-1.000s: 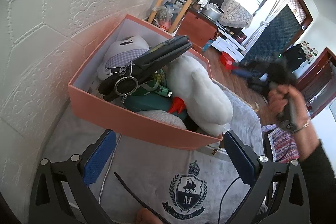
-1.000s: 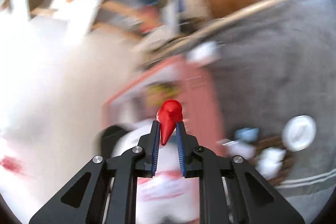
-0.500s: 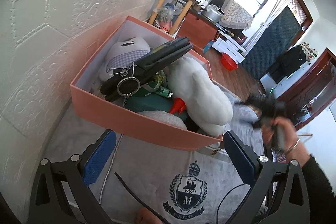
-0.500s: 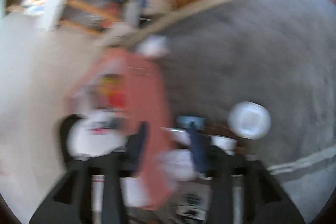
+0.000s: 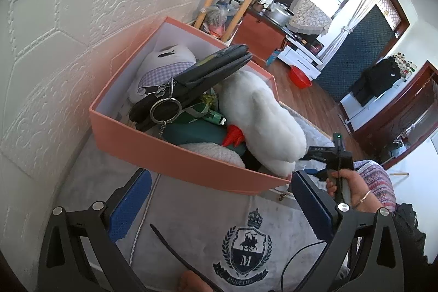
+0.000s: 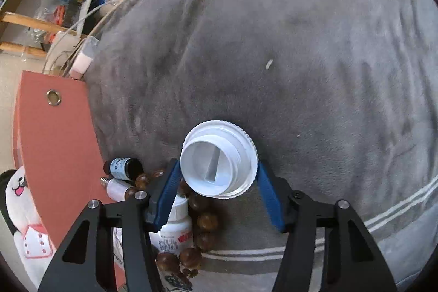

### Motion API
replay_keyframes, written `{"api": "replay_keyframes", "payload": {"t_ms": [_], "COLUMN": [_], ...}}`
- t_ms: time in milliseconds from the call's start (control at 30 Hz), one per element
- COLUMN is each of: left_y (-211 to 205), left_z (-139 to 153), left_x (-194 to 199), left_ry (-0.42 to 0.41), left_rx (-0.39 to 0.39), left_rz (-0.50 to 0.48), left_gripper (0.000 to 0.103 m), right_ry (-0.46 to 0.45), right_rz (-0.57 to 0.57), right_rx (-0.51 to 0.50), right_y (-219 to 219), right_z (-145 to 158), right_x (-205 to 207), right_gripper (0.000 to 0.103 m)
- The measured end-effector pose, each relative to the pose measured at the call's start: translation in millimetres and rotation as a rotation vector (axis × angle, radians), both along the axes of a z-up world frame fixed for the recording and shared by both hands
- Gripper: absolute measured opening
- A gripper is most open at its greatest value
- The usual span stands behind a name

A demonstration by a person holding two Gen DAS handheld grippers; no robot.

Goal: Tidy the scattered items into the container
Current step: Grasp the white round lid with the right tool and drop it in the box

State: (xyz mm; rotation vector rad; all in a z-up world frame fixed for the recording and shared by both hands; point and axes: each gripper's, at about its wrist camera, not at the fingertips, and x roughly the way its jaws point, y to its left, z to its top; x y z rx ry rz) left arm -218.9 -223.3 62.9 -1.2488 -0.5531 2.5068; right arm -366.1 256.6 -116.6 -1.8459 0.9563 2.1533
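While the pink box sits packed against the embossed white wall, a white ribbed lid lies open side up on the grey blanket, outside the box and just past its side wall. Right gripper points steeply down over the lid; its jaws have just been closing, and the lid sits between the blue pads, left pad at the rim, right pad close to it, contact not certain. Beside the left pad: a white pill bottle, a string of brown wooden beads, a dark little bottle and a small clear vial, all near the box wall. Inside the box: a white plush toy, a black wallet with a key ring, a small red piece. Left gripper hangs in front of the box, jaws spread wide, nothing between them. A hand grips the right tool's handle at the box's near corner.
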Motion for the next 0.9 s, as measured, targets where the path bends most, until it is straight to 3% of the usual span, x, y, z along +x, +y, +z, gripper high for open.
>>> {"api": "replay_keyframes", "payload": {"t_ms": [167, 300, 367, 400, 500, 533, 600, 700, 800, 900], "left_y": [-3, -3, -4, -5, -8, -8, -8, -7, -5, -4], "left_z": [2, 4, 4, 4, 3, 3, 4, 3, 3, 3], "left_x": [3, 3, 4, 4, 4, 5, 5, 4, 4, 3], "left_ry": [0.011, 0.012, 0.010, 0.010, 0.007, 0.008, 0.013, 0.013, 0.012, 0.009], "left_rx": [0.015, 0.012, 0.011, 0.014, 0.025, 0.026, 0.028, 0.027, 0.024, 0.017], "left_rz": [0.004, 0.005, 0.009, 0.012, 0.020, 0.021, 0.016, 0.010, 0.008, 0.007], "left_gripper": [0.103, 0.103, 0.103, 0.103, 0.103, 0.103, 0.103, 0.103, 0.103, 0.103], "right_ry": [0.089, 0.234, 0.322, 0.376, 0.506, 0.513, 0.476, 0.368, 0.202, 0.030], "right_rz": [0.030, 0.113, 0.149, 0.168, 0.159, 0.170, 0.183, 0.179, 0.154, 0.091], "right_rx": [-0.057, -0.167, -0.207, -0.172, -0.020, -0.015, -0.034, -0.024, -0.015, -0.094], "right_y": [-8, -56, -85, -104, -126, -128, -126, -109, -76, -50], "right_z": [50, 119, 153, 177, 219, 222, 214, 178, 115, 40], "right_x": [4, -14, -26, -33, -34, -36, -38, -29, -10, 12], "right_gripper": [0.055, 0.056, 0.088, 0.101, 0.102, 0.102, 0.101, 0.095, 0.090, 0.082]}}
